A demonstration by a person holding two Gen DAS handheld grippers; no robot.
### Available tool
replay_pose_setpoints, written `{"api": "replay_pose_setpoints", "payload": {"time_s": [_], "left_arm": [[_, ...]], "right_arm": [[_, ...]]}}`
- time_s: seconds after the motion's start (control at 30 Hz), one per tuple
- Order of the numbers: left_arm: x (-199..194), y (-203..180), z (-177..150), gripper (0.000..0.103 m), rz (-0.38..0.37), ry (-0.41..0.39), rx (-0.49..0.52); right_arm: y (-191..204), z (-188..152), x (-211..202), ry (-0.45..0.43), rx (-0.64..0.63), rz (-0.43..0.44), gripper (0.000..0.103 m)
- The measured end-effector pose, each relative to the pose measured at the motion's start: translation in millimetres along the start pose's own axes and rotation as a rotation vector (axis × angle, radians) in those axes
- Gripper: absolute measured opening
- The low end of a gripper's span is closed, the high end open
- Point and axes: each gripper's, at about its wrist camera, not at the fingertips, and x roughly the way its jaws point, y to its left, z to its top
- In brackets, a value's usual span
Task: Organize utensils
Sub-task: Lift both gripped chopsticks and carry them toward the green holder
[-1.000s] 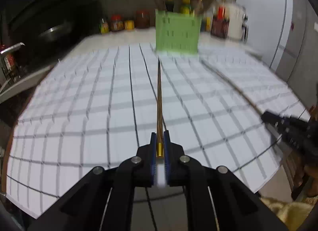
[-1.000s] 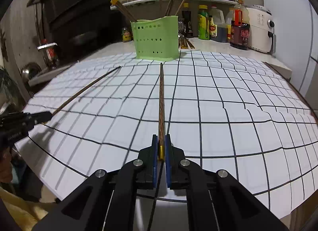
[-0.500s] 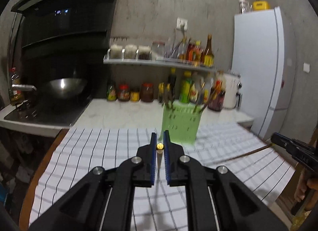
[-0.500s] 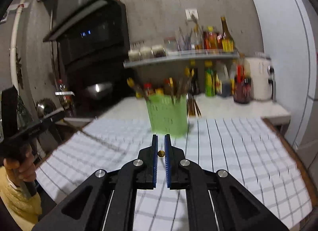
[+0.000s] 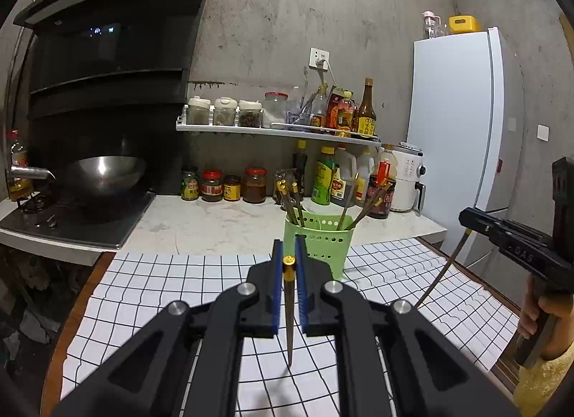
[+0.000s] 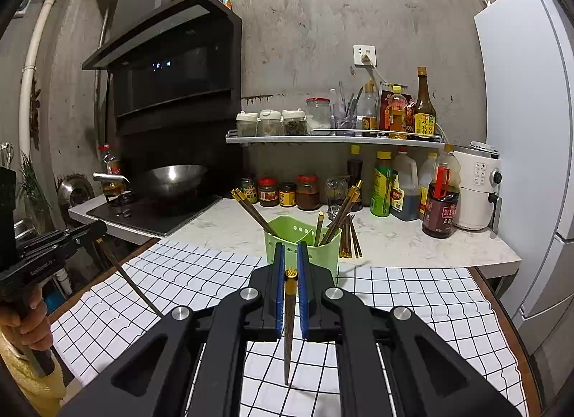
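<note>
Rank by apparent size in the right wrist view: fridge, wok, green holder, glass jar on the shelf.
1. Fridge, largest, though cut off by the frame edge.
2. Wok and green holder: look similar; the holder is nearer, so unranked.
3. Glass jar, smallest.

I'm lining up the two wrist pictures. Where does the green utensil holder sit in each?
Left wrist view: the green utensil holder stands at centre, just right of the left tool.
Right wrist view: it stands at centre, just behind the right tool.
Shared landmark: the white fridge at the right.
</note>
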Motion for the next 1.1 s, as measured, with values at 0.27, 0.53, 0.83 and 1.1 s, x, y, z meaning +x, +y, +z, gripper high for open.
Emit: {"api": "replay_pose_setpoints", "payload": {"time_s": [0.27,0.53,0.83,1.1], "left_arm": [[14,-3,-8,0.007,-0.006,0.033,0.01],[10,-9,7,0.007,-0.029,0.007,0.046],[31,-18,10,0.007,-0.045,0.056,0.063],[56,-19,-10,0.007,-0.021,0.187,0.074]], "right_arm": [[-6,-13,27,0.074,0.037,0.031,0.007],[-7,-3,23,0.052,0.034,0.035,0.007],[-24,-12,45,0.119,0.096,0.037,0.007],[-25,-22,41,0.132,0.085,0.009,0.008]]}}
